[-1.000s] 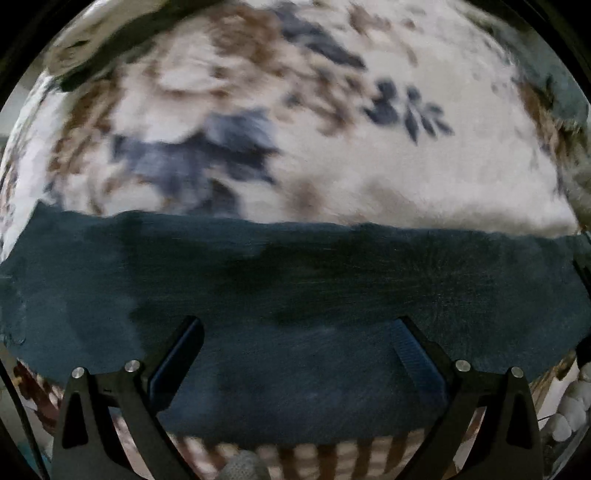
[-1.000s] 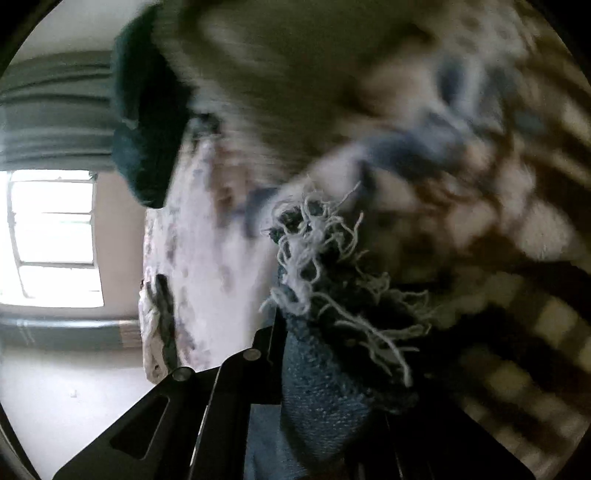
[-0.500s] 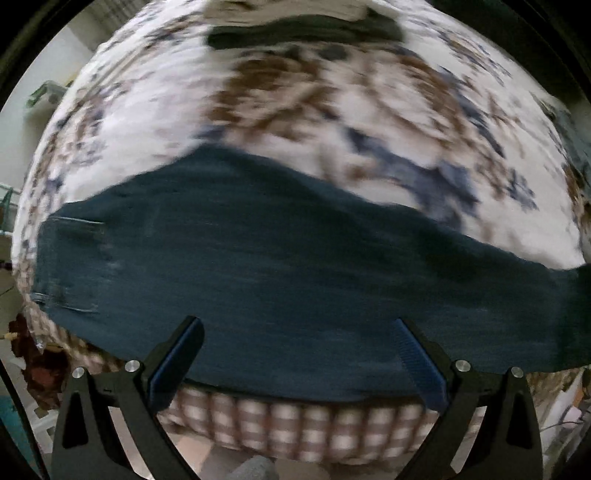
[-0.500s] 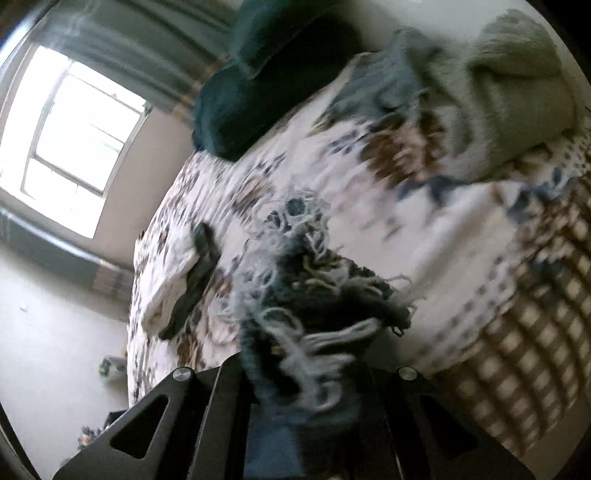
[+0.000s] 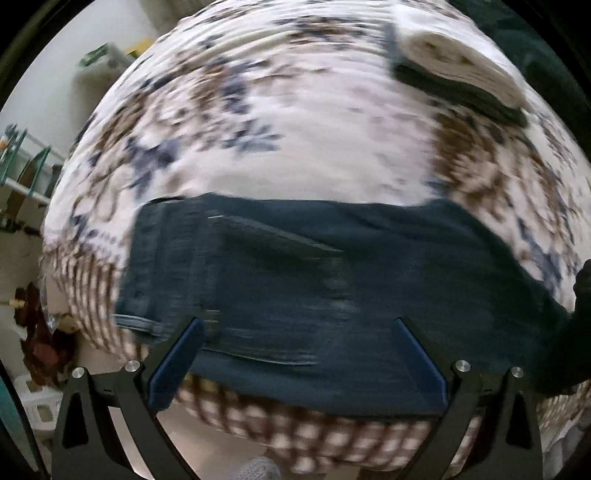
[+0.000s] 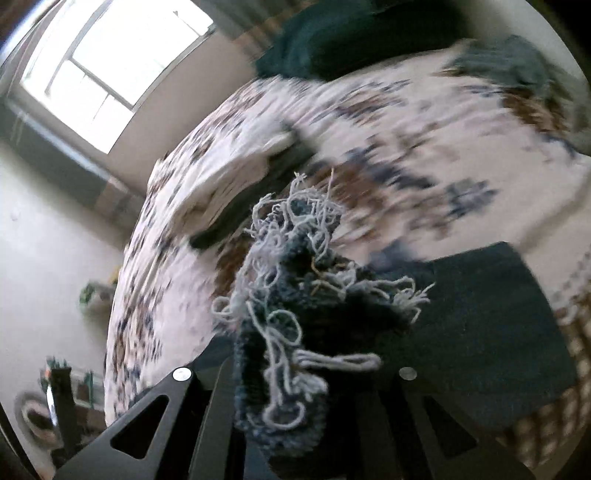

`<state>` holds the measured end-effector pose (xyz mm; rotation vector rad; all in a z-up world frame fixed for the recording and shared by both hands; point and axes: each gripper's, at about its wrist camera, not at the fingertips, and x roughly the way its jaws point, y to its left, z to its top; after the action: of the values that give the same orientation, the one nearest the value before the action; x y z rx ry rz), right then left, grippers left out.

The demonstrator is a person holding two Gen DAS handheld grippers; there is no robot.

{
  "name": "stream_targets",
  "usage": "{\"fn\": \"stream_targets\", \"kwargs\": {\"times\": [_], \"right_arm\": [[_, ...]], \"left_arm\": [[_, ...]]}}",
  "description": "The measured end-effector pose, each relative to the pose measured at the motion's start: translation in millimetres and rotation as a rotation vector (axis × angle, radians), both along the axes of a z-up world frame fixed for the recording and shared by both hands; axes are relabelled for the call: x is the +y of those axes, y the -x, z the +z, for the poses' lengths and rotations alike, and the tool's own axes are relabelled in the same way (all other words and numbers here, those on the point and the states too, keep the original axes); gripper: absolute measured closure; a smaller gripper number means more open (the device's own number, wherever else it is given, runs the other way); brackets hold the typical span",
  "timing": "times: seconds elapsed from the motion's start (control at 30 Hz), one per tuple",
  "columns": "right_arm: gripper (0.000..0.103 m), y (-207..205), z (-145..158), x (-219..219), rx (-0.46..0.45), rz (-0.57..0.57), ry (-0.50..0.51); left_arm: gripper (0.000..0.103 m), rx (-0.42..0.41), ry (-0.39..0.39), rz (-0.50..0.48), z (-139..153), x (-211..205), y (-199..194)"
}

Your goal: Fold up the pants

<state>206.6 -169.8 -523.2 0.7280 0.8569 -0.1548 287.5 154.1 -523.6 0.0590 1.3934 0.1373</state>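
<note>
Dark blue jeans (image 5: 314, 280) lie flat along the near edge of a floral bedspread (image 5: 295, 129), waistband at the left. My left gripper (image 5: 295, 343) hovers above them, open and empty, its blue-padded fingers (image 5: 177, 362) spread wide. My right gripper (image 6: 295, 376) is shut on the frayed hem (image 6: 291, 295) of a jeans leg, bunched with loose pale threads, held above the bed. The rest of the jeans (image 6: 480, 325) lies flat at the right in that view.
A folded stack of white and dark clothes (image 5: 461, 74) sits far right on the bed, and shows in the right wrist view (image 6: 236, 184). Dark pillows (image 6: 351, 33) and a grey-green garment (image 6: 517, 66) lie at the bed's far end. A window (image 6: 110, 62) is behind.
My left gripper has pulled back and swung left, so the waistband end shows. My right gripper has lifted the frayed hem and swung over the bed toward the rest of the jeans.
</note>
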Motion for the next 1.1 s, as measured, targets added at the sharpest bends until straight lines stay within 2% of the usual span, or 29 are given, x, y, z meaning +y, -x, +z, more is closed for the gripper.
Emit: {"fn": "stream_targets", "kwargs": {"times": [0.17, 0.23, 0.3, 0.37, 0.43, 0.47, 0.5, 0.6, 0.67, 0.73, 0.83, 0.93, 1.03, 1.1], "right_arm": [[0.096, -23.0, -15.4, 98.3, 0.034, 0.18, 0.103], [0.096, -29.2, -28.8, 136.3, 0.076, 0.258, 0.17], [0.095, -35.7, -50.2, 170.8, 0.156, 0.348, 0.236], [0.081, -40.7, -74.5, 196.2, 0.249, 0.42, 0.29], [0.049, -43.3, -84.6, 209.4, 0.3, 0.483, 0.291], [0.039, -44.3, -84.4, 214.5, 0.306, 0.519, 0.284], [0.023, -44.3, -80.5, 216.8, 0.306, 0.551, 0.244], [0.022, -30.9, -53.9, 202.2, 0.27, 0.535, 0.064], [0.022, -18.6, -34.5, 175.2, 0.265, 0.466, 0.007], [0.022, -1.7, -19.2, 136.0, 0.288, 0.348, 0.012], [0.022, 25.8, -17.4, 68.1, 0.39, 0.141, 0.057], [0.022, 45.6, -40.2, 5.7, 0.505, 0.009, 0.058], [0.022, 48.1, -69.5, -22.8, 0.593, 0.029, 0.05], [0.022, 49.3, -87.6, -29.9, 0.654, 0.066, 0.09]], "left_arm": [[0.0, 0.023, -0.008, 0.078, -9.2, 56.6, 1.9], [0.0, 0.033, -0.008, 0.095, -13.8, 72.0, 2.0], [0.0, 0.036, -0.003, 0.11, -15.7, 80.8, 2.2], [0.0, 0.039, 0.011, 0.126, -16.4, 86.9, 2.1], [0.0, 0.039, 0.034, 0.13, -15.5, 87.7, 0.8], [0.0, 0.038, 0.042, 0.128, -13.9, 86.3, 0.1], [0.0, 0.036, 0.051, 0.125, -11.7, 84.4, -1.1], [0.0, 0.023, 0.107, 0.103, -0.9, 70.4, -6.5], [0.0, 0.018, 0.164, 0.074, 4.6, 52.4, -11.0], [0.0, 0.039, 0.225, 0.047, 2.0, 28.6, -15.7], [0.0, 0.119, 0.291, -0.004, -19.7, -8.0, -23.1], [0.0, 0.184, 0.236, -0.102, -53.3, -49.9, -26.2], [0.001, 0.194, 0.147, -0.172, -70.0, -68.2, -17.3], [0.001, 0.186, 0.074, -0.214, -75.2, -72.4, -7.2]]}}
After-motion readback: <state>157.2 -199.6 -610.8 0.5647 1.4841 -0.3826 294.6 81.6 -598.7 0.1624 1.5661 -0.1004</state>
